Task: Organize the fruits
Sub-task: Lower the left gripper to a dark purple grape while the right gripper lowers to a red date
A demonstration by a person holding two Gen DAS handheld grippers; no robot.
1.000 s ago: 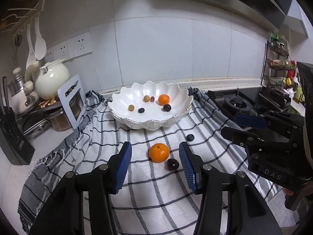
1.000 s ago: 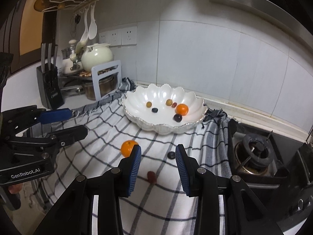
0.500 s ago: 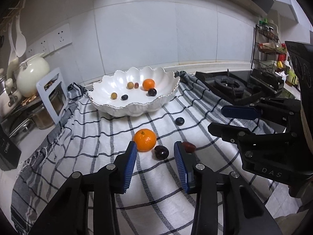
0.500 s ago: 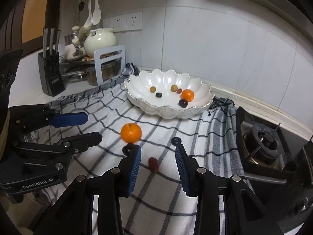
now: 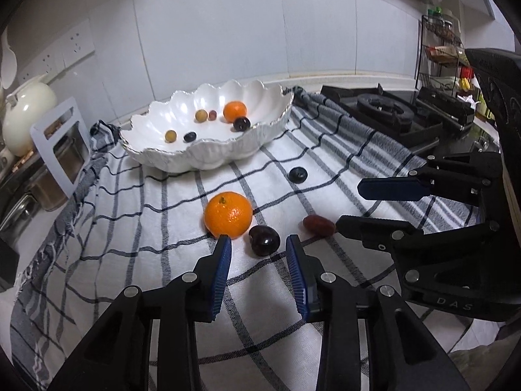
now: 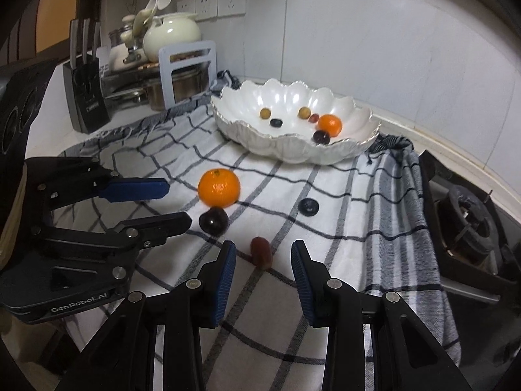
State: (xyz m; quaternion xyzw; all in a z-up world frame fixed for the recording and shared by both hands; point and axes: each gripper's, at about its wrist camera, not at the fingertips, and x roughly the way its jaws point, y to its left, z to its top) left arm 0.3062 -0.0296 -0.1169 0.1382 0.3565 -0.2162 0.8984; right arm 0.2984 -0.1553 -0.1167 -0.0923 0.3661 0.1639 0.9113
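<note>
A white scalloped bowl holds several small fruits and an orange. On the checked cloth lie an orange, a dark plum, a reddish date and a small dark berry. My left gripper is open, low over the cloth, with the plum just ahead between its fingertips. My right gripper is open, with the date between its fingertips. Each gripper shows in the other's view, left and right.
A gas hob lies to the right of the cloth. A knife block, a pot rack with a white teapot and pans stand at the left. A spice rack is at the far right.
Both grippers have moved forward and down toward the loose fruit. The plum now sits at the left gripper's tips and the date at the right gripper's tips.
</note>
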